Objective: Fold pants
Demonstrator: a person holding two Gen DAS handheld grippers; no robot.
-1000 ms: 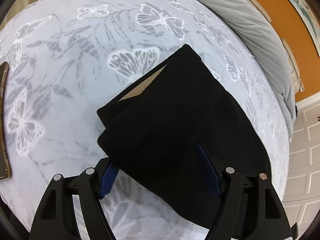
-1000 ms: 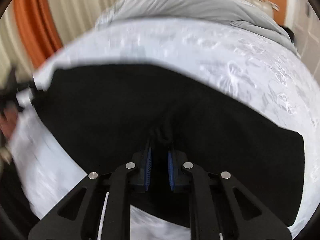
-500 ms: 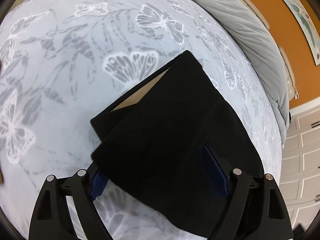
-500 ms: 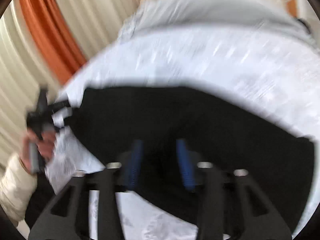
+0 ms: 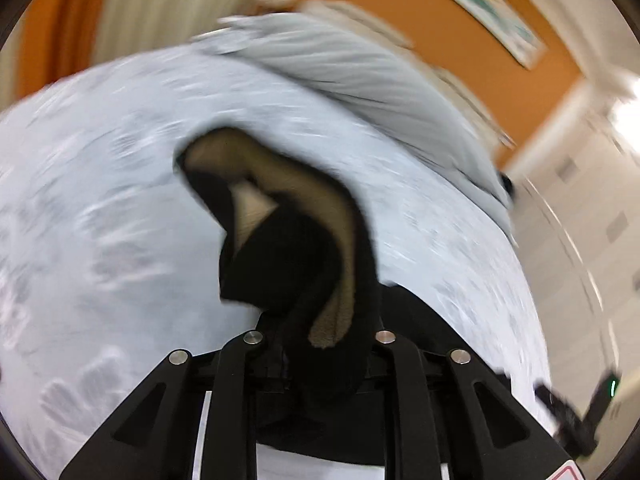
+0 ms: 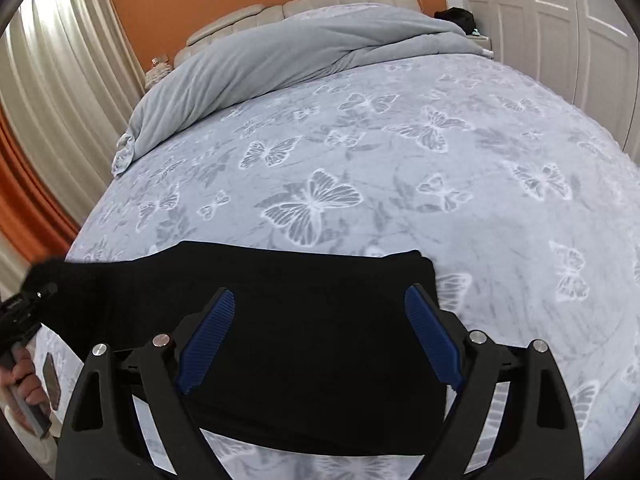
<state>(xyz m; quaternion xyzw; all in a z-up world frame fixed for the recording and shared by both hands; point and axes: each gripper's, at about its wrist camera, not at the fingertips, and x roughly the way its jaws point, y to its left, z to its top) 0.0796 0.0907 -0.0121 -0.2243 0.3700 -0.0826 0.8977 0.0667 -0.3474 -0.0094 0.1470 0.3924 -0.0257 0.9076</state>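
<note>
The black pants (image 6: 304, 320) lie folded on the butterfly-print bed cover (image 6: 400, 152), near its front edge. My right gripper (image 6: 320, 336) is open above them, blue pads (image 6: 208, 336) spread to either side, holding nothing. In the blurred left wrist view, my left gripper (image 5: 320, 344) is shut on a bunched end of the pants (image 5: 296, 248), lifted so the tan lining shows. In the right wrist view the left gripper (image 6: 24, 308) sits at the pants' left end.
A rolled grey duvet (image 6: 288, 52) lies across the head of the bed by the padded headboard (image 6: 304, 4). Curtains (image 6: 52, 92) hang on the left, white wardrobe doors (image 6: 560, 20) on the right. A phone (image 6: 52, 376) lies at the bed's left corner.
My right gripper has opened, let go of the pants and drawn back. My left gripper has closed on the pants' end and lifted it, swinging fast.
</note>
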